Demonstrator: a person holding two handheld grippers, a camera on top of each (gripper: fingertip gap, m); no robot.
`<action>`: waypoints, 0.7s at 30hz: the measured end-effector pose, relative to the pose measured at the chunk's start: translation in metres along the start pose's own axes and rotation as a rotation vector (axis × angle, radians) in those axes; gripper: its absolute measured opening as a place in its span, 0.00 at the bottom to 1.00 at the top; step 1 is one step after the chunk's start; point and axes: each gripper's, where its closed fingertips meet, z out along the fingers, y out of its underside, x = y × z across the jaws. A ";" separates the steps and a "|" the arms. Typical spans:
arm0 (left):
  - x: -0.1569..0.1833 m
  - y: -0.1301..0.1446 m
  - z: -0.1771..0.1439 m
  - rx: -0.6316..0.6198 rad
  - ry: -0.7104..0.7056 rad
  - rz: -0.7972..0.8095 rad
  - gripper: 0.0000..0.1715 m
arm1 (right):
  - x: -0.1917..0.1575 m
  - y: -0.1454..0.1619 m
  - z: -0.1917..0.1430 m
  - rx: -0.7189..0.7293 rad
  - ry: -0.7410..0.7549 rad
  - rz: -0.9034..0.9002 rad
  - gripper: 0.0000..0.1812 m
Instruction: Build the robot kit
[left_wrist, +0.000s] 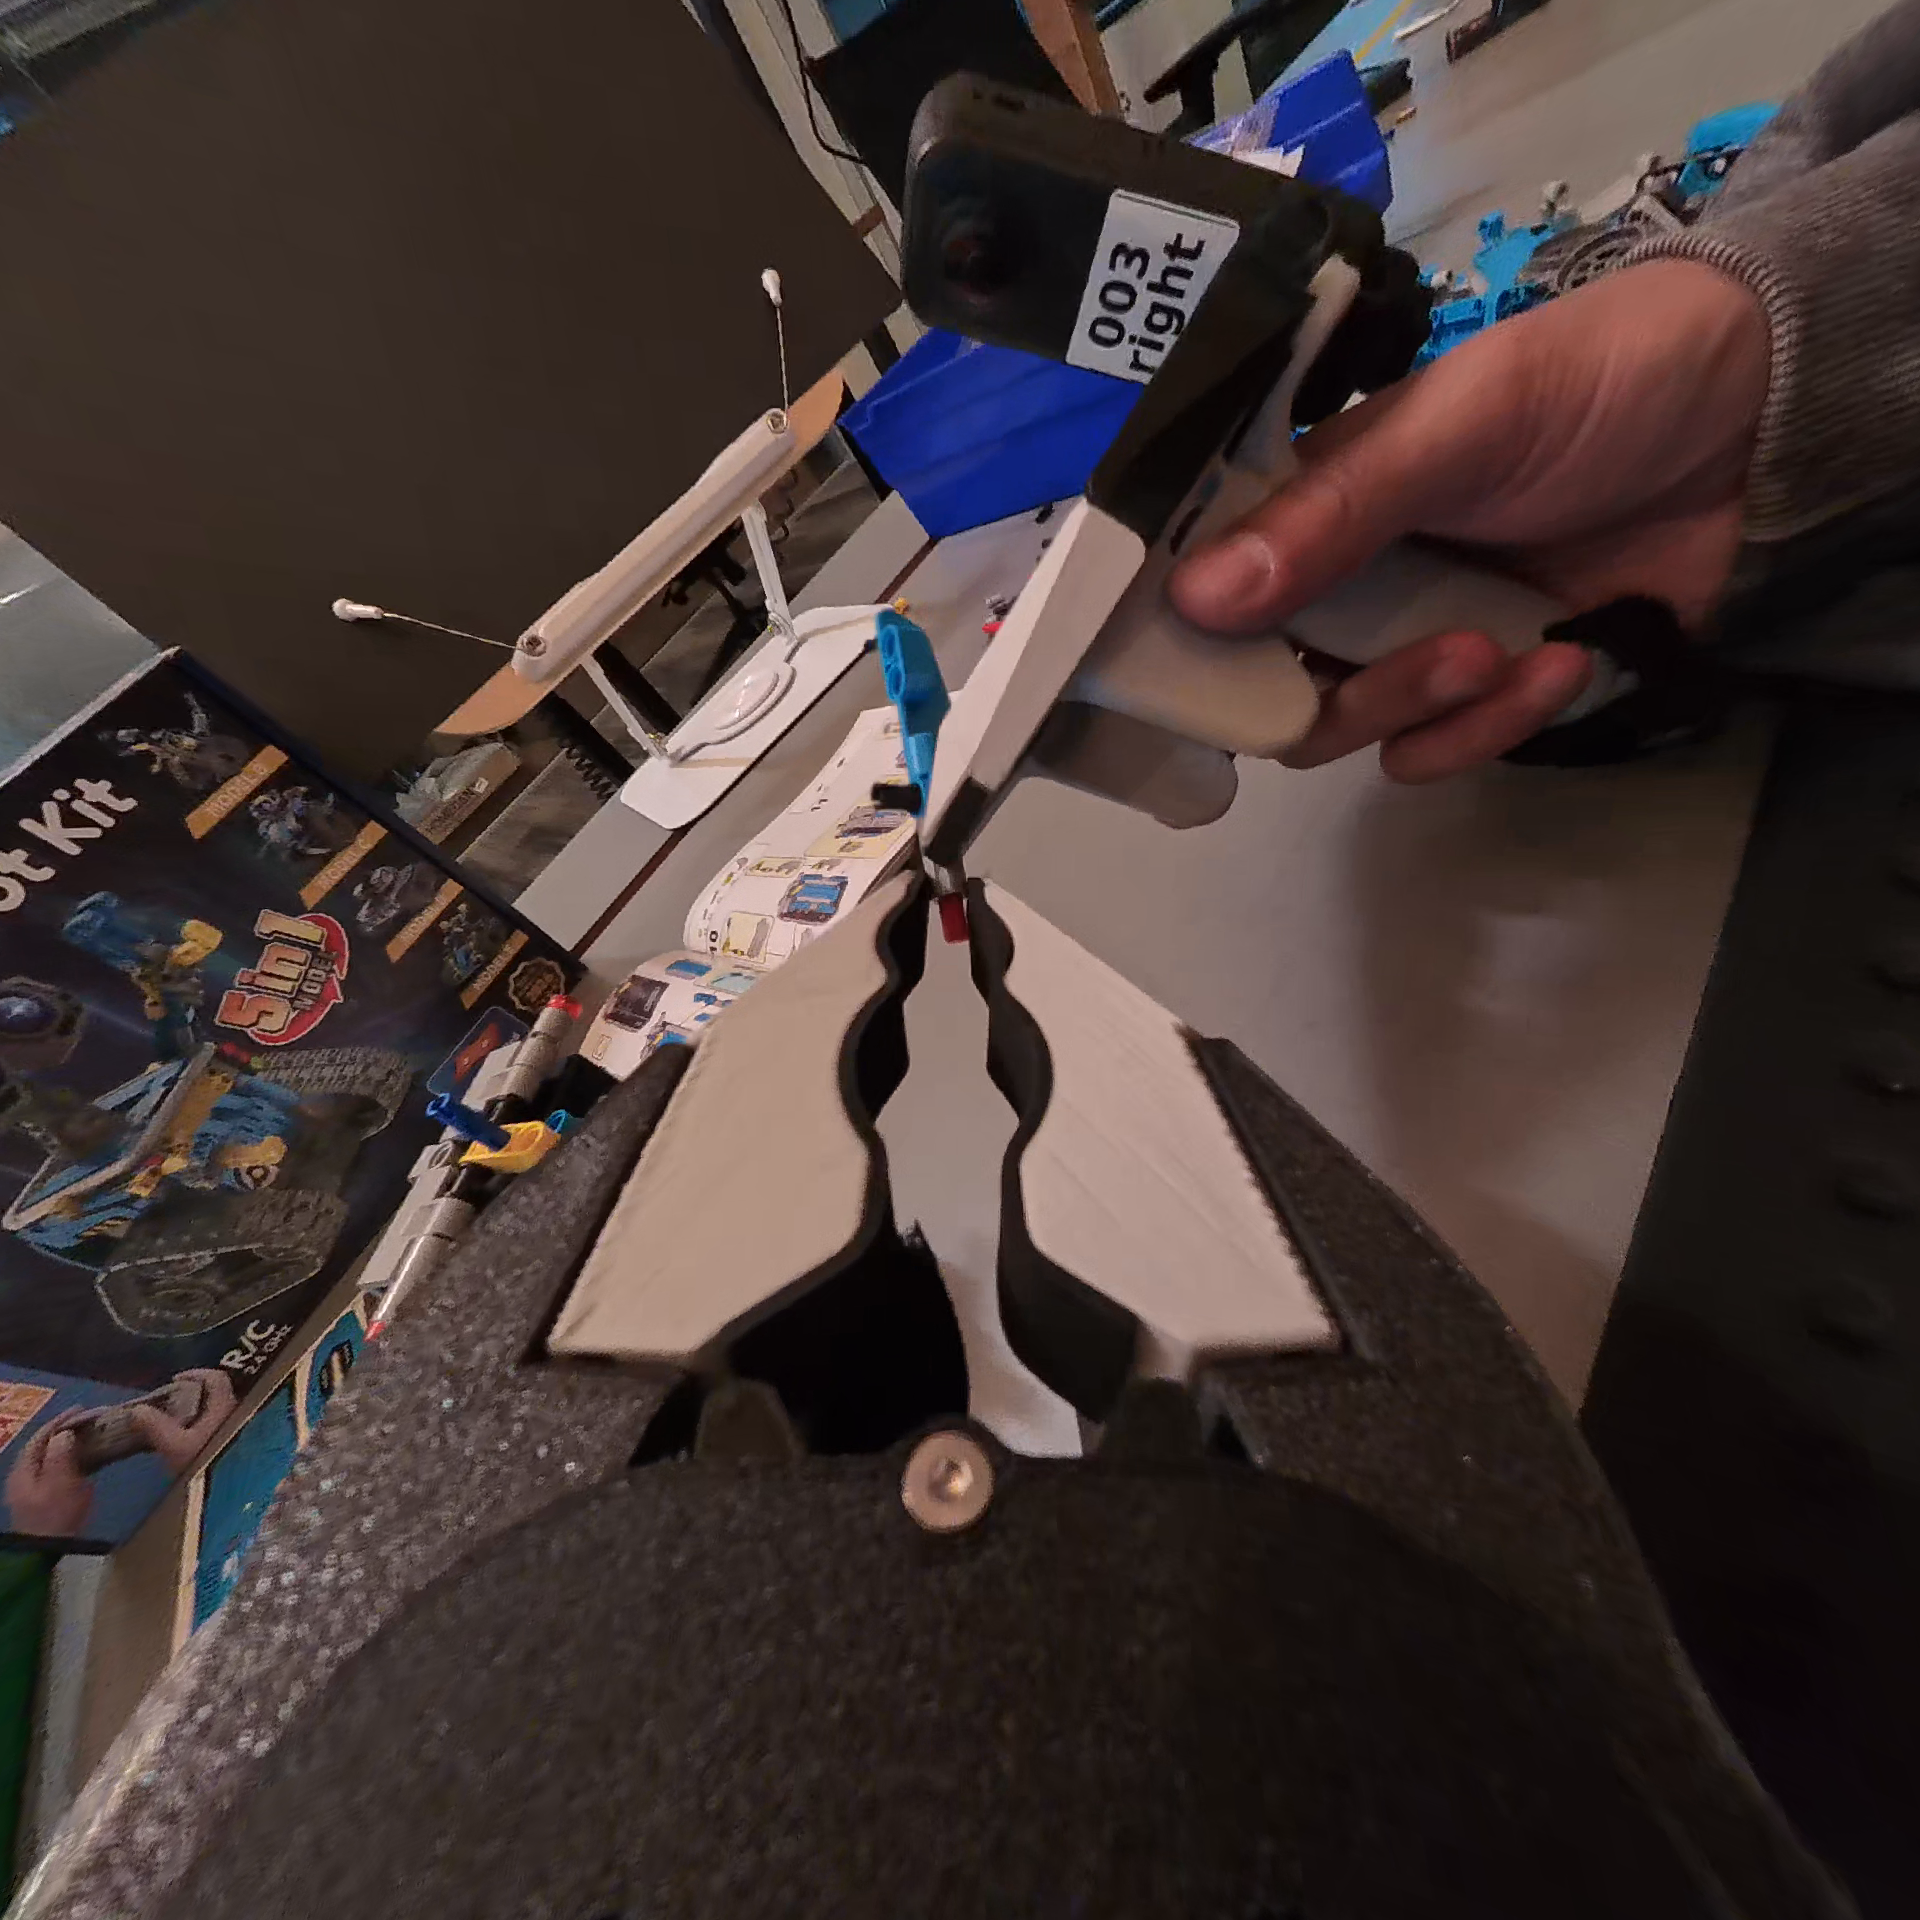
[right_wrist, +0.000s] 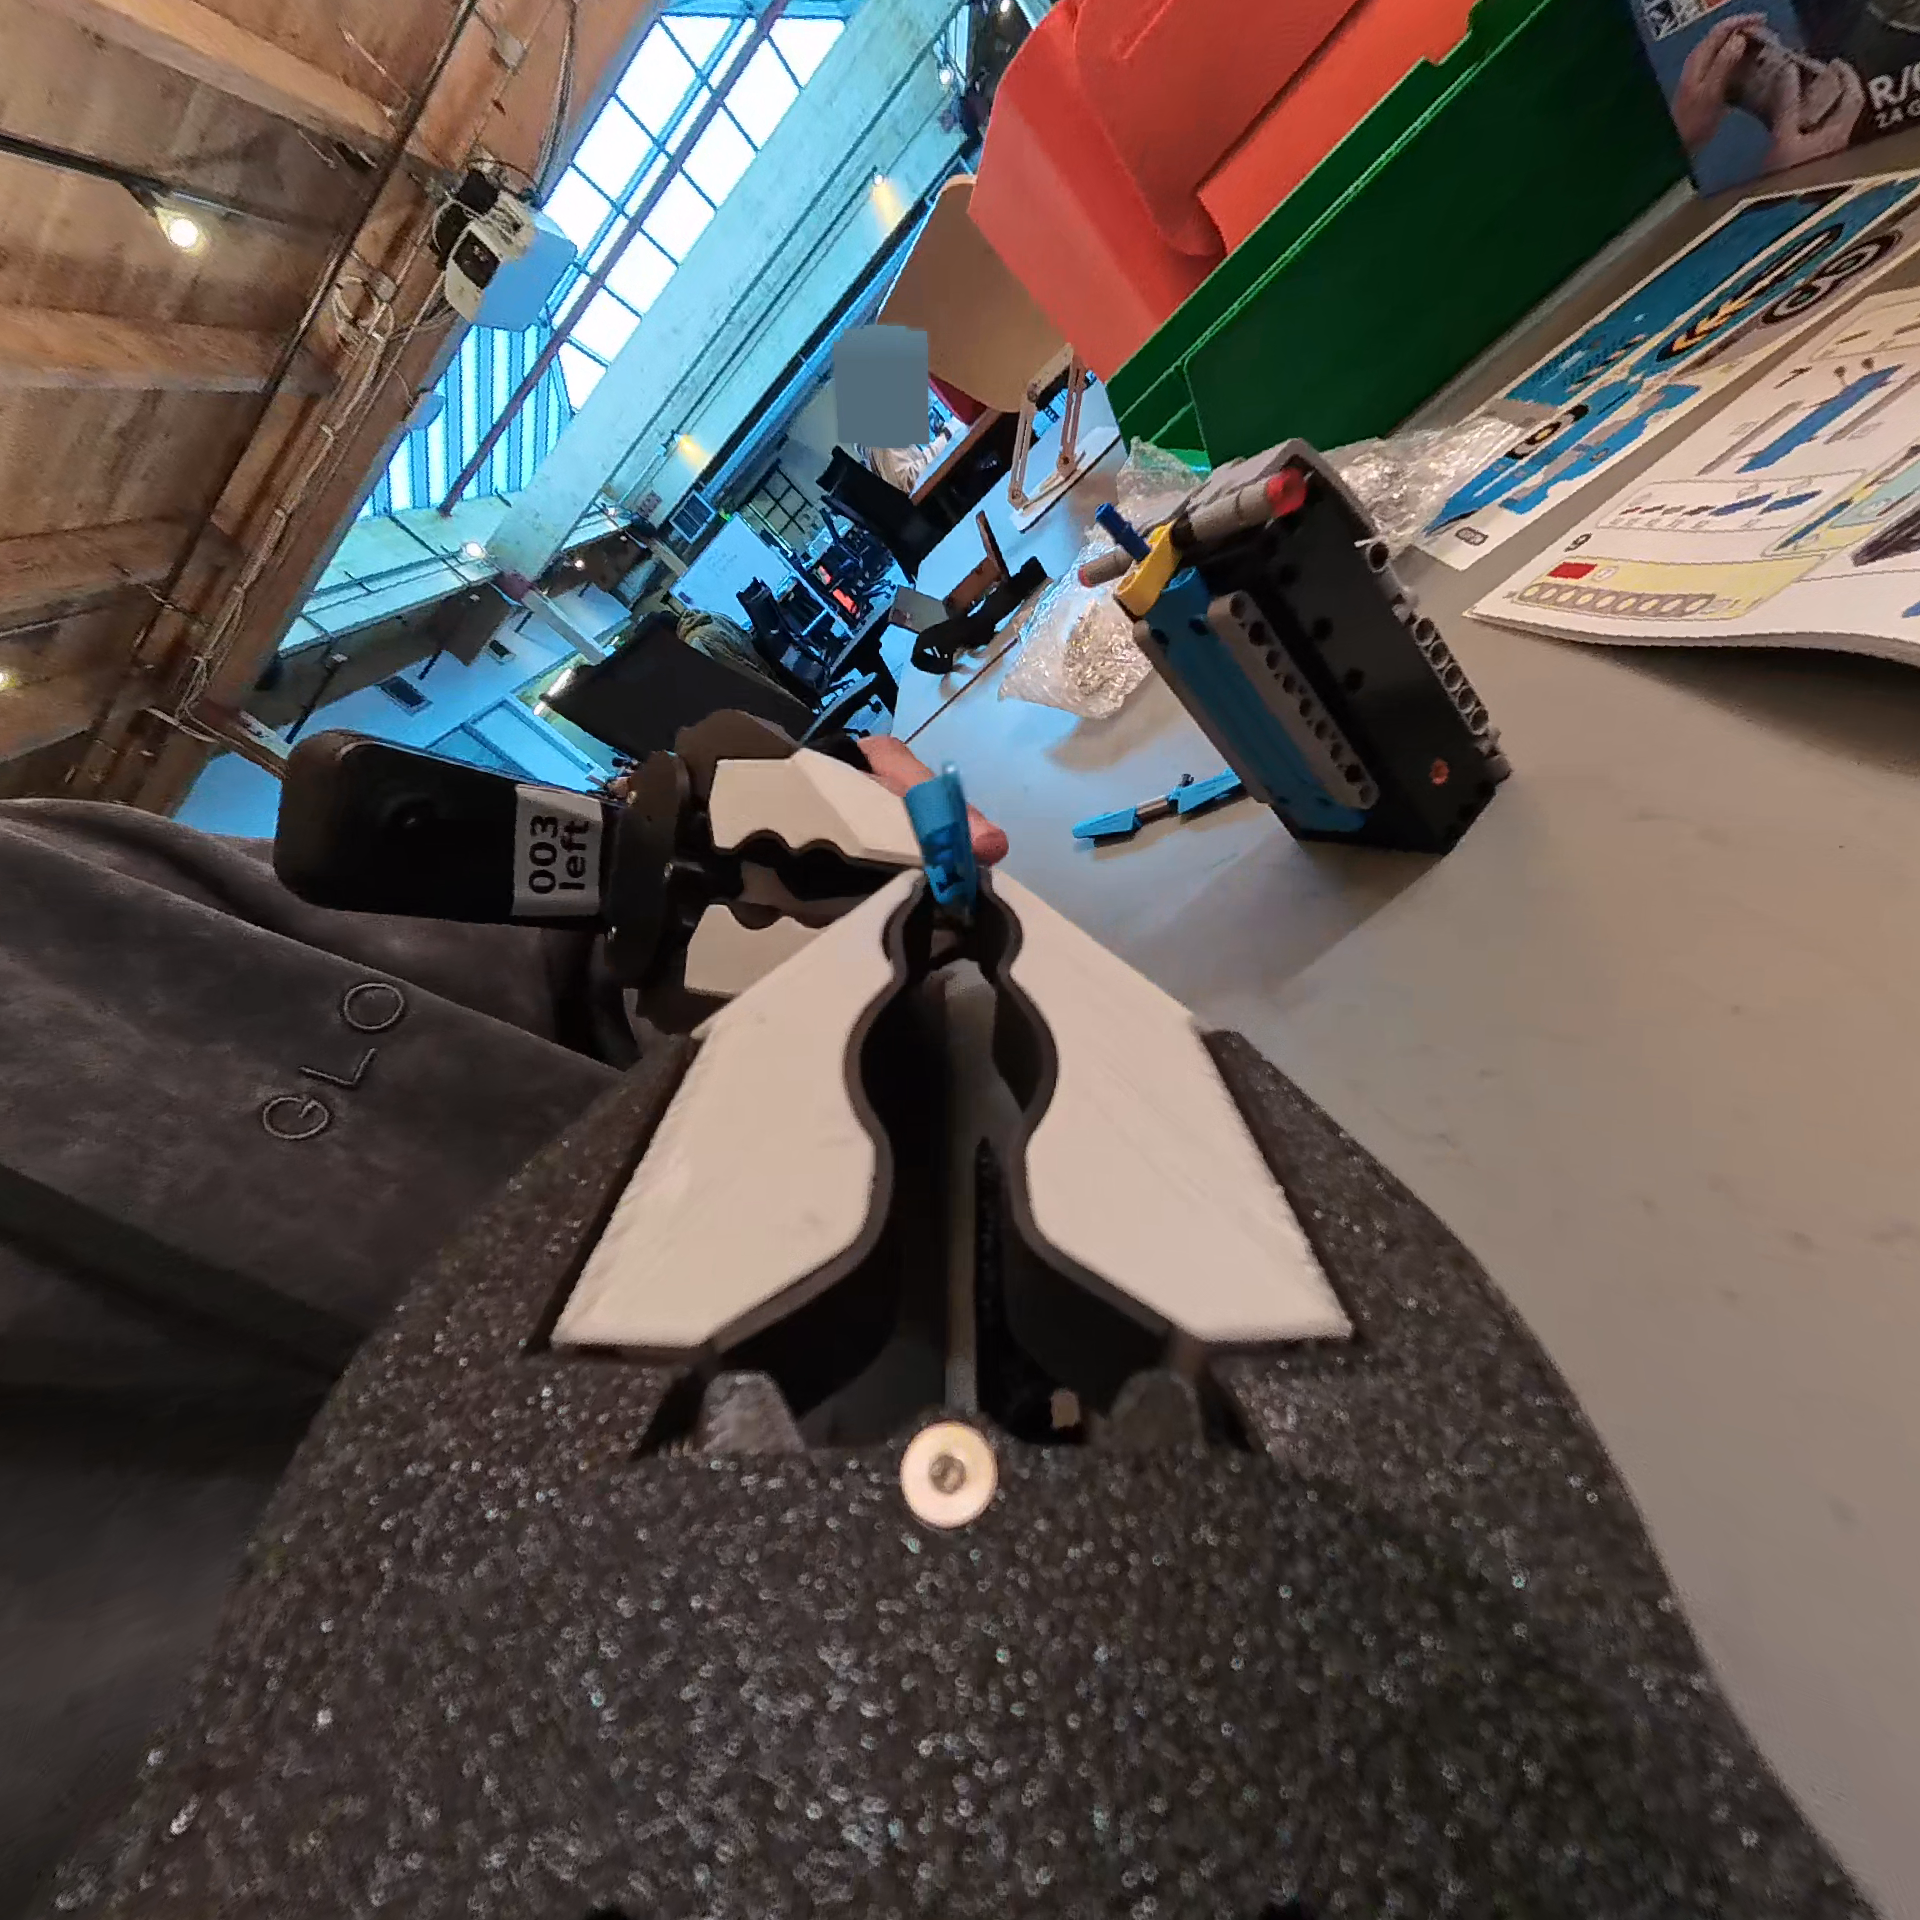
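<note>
Left gripper (left_wrist: 948, 902): white fingers with black wavy pads, drawn nearly together and pinching a small red peg (left_wrist: 950, 918) at their tips.
Right gripper (right_wrist: 961, 914): same build, tips clamped on a small bright-blue plastic beam piece (right_wrist: 943, 840) that stands up past them; a person's hand (left_wrist: 1496, 540) in a grey sleeve grips its handle.
Meeting point: the two grippers' tips touch above the pale grey table (left_wrist: 1351, 935), red peg right against the right gripper's tips.
Behind the tips: an open printed instruction booklet (left_wrist: 790, 873) lies flat.
Toward the table's far side: a partly built black-and-blue brick block with a yellow connector (right_wrist: 1320, 665), crumpled clear bags beside it.
At the table's edge: a dark-blue kit box (left_wrist: 208, 1018), green and orange bins (right_wrist: 1351, 239).
</note>
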 end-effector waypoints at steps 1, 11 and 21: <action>0.001 0.001 0.000 -0.003 0.009 0.010 0.04 | 0.000 0.001 0.000 -0.009 -0.001 -0.001 0.04; 0.014 0.005 -0.007 0.024 0.151 0.101 0.03 | -0.002 0.022 0.001 -0.171 -0.015 -0.113 0.04; 0.021 0.012 -0.007 0.016 0.199 0.147 0.03 | 0.001 0.031 0.002 -0.206 -0.051 -0.039 0.04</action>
